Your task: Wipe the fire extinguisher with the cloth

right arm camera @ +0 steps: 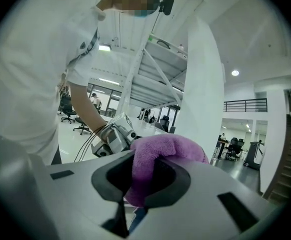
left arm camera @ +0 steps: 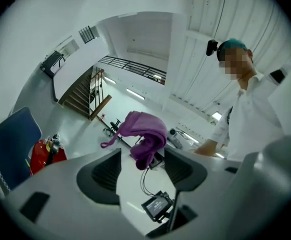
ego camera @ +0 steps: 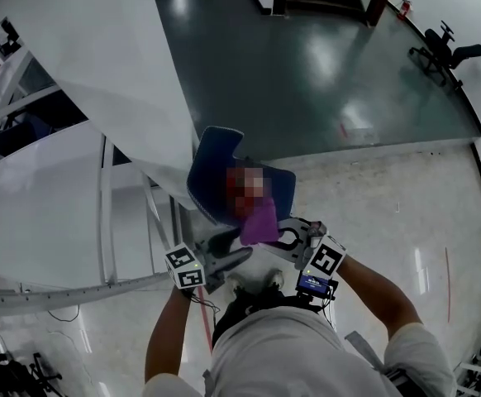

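A purple cloth (right arm camera: 158, 156) is bunched between the jaws of my right gripper (right arm camera: 140, 181), which is shut on it; its loose end droops over the front. In the head view the cloth (ego camera: 259, 222) hangs between both grippers, just above a blue chair (ego camera: 211, 168). My left gripper (left arm camera: 143, 171) faces the right one with its jaws wide open and nothing between them; the cloth (left arm camera: 145, 134) hangs a little beyond its tips. The red fire extinguisher (left arm camera: 43, 154) lies on the blue chair (left arm camera: 10, 144) at the left of the left gripper view. In the head view a blurred patch covers it.
A white metal frame with rails (ego camera: 100, 213) stands left of the chair. A dark floor (ego camera: 307, 64) stretches beyond, with a staircase (left arm camera: 83, 91) and a piece of gym equipment (ego camera: 447, 48) far off. The person's arms and body fill the near side.
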`<state>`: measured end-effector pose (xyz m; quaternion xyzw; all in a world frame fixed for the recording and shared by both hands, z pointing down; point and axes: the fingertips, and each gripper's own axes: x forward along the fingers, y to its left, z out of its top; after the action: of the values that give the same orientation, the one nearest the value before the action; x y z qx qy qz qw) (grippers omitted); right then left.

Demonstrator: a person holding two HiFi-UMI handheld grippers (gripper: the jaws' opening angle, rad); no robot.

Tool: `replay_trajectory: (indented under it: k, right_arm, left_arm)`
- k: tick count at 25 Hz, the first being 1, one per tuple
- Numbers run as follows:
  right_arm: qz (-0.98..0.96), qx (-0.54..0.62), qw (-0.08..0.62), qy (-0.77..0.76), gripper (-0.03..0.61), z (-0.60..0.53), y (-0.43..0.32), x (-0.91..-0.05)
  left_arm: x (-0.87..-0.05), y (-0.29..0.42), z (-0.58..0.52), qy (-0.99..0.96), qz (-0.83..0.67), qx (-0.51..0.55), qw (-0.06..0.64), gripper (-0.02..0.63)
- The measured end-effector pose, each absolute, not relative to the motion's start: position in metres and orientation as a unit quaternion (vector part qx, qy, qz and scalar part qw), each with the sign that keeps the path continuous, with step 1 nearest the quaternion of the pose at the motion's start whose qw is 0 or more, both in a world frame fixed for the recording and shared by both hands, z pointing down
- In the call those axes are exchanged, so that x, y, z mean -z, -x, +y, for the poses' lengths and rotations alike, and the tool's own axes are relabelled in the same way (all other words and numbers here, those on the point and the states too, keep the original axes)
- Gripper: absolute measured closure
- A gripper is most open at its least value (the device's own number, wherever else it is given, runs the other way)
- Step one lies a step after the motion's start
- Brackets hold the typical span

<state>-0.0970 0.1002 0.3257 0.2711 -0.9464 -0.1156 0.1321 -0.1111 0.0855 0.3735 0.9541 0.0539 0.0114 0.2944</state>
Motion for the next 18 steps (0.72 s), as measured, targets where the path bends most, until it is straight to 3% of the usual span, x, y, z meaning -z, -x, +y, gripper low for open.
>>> replay_trajectory:
  k: [14, 18]
  right_arm:
    - [-0.957, 0.096, 0.147, -0.231, 0.523, 0.116, 0.105, -0.347]
    - [-0.957, 0.097, 0.153, -0.227, 0.523, 0.121, 0.109, -0.35]
  left_arm:
    - [-0.354, 0.111, 0.089, -0.936, 0.059, 0.045, 0.343, 0.364]
    - [-0.353, 0.114, 0.089, -0.937, 0.056, 0.045, 0.343, 0.435]
